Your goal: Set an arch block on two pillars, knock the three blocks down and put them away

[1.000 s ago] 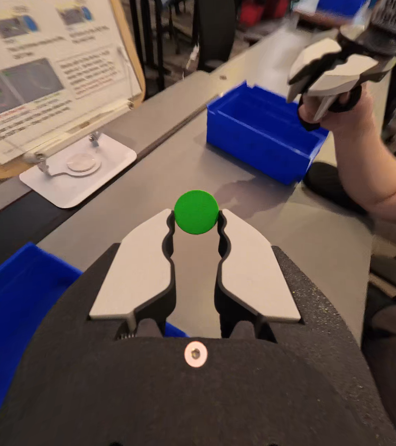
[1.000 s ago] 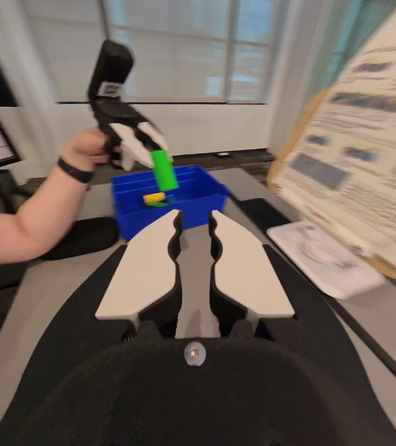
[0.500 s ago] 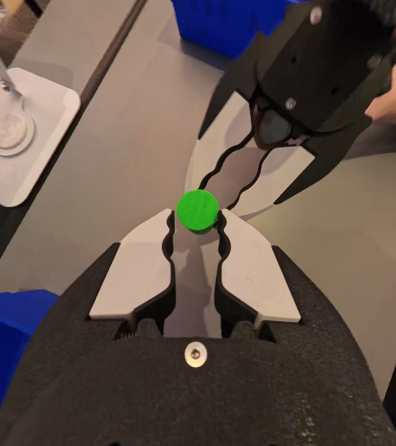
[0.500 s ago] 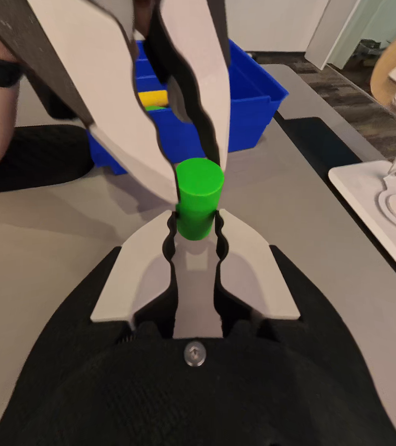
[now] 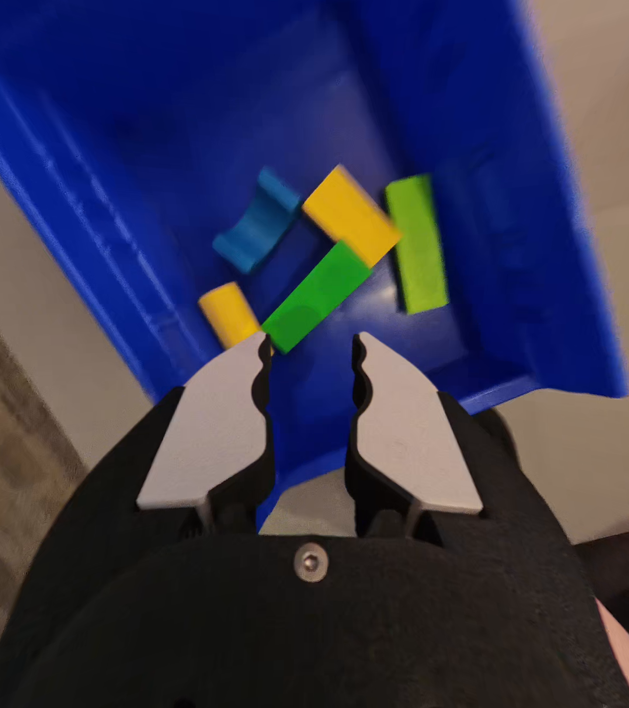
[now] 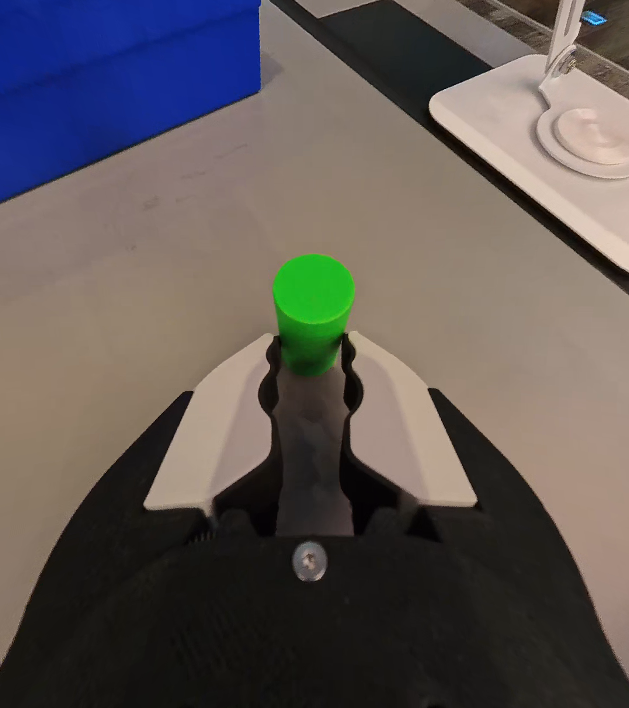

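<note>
Right claw [image 6: 309, 337]: jaws closed on the green cylinder [image 6: 312, 302], gripped at the lower part of its side by the fingertips. Cylinder upright, flat round top toward the camera, over the grey table [image 6: 152, 276]; whether its base touches the table cannot be told. Side wall of a blue bin [image 6: 94, 76] at upper left of the right wrist view, well apart from the cylinder. White stand base [image 6: 516, 153] at upper right, beyond a dark strip along the table edge.

Left claw [image 5: 309, 341]: jaws apart at a moderate gap, nothing between them, held above the near end of a blue bin [image 5: 113, 230]; view is motion-blurred. Inside the bin, just past the fingertips: a dark green bar [image 5: 316, 295] lying diagonally, one end resting against a yellow block [image 5: 349, 214]. A small yellow cylinder [image 5: 226, 310] lies just beside the left fingertip. A blue arch block [image 5: 257, 224] lies on its side, further in. A light green bar [image 5: 416, 245] lies to the right, touching the yellow block's corner. Grey table visible either side of the bin.
</note>
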Demonstrator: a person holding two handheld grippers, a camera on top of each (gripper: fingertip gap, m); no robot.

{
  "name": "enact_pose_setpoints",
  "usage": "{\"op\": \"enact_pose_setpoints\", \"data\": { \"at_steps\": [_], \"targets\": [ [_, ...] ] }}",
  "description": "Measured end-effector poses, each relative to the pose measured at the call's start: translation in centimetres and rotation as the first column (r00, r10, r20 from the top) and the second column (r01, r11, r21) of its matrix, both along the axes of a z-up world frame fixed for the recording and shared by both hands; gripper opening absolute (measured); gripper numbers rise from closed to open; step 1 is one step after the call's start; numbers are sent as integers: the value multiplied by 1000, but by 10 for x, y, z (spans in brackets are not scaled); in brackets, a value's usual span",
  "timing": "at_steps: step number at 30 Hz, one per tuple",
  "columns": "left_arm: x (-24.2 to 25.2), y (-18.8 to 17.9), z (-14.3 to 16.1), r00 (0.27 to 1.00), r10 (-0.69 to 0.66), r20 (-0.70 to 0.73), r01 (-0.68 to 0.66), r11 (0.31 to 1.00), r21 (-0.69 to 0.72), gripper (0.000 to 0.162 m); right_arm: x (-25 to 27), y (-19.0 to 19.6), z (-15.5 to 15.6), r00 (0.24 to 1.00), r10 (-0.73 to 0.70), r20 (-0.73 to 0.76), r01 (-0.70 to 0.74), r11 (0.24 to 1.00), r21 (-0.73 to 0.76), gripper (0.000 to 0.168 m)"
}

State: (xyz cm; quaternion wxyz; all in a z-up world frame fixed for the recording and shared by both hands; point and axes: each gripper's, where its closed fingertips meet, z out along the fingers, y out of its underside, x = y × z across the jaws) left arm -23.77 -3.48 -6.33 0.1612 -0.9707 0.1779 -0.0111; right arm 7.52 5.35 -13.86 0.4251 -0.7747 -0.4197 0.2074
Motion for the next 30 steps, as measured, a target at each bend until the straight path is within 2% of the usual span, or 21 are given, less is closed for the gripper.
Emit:
{"op": "enact_pose_setpoints", "data": {
  "at_steps": [3, 5, 8, 10, 14, 16, 20, 24, 27, 30],
  "targets": [
    [-18, -12, -13, 995, 73, -66, -79, 992, -94, 41, 1, -2, -1, 1000, 8, 8, -8, 1000, -6, 32],
    [-12, -10, -16, 997, 28, -66, -34, 995, -97, 42, 3, -4, -5, 1000, 12, 29, -11, 1000, -23, 32],
    [-11, -5, -23, 988, -47, -148, 32, 994, -104, 43, 4, -5, -6, 1000, 10, 28, -9, 999, -32, 38],
    [-18, -1, -28, 976, -51, -210, 28, 993, -112, 44, 6, -6, -1, 1000, 3, 4, -3, 1000, -19, 42],
    [-36, 1, -35, 954, 61, -293, -109, 982, -152, 42, 9, -9, 10, 999, 14, -30, -14, 1000, -7, 48],
    [-34, 2, -40, 949, 123, -291, -177, 970, -166, 39, 11, -10, 17, 999, 17, -45, -17, 1000, 3, 48],
    [-39, 14, -46, 906, 250, -342, -310, 941, -132, 36, 15, -12, 25, 998, 25, -65, -25, 1000, 10, 48],
    [-51, 19, -53, 860, 322, -397, -392, 914, -107, 37, 17, -14, 30, 997, 36, -61, -35, 999, 26, 48],
    [-55, 15, -64, 852, 331, -405, -420, 895, -151, 39, 16, -16, 34, 996, 49, -69, -47, 998, 31, 48],
    [-57, 16, -71, 850, 333, -408, -429, 888, -168, 31, 15, -17, 35, 996, 64, -63, -62, 998, 32, 48]
  ]
}}
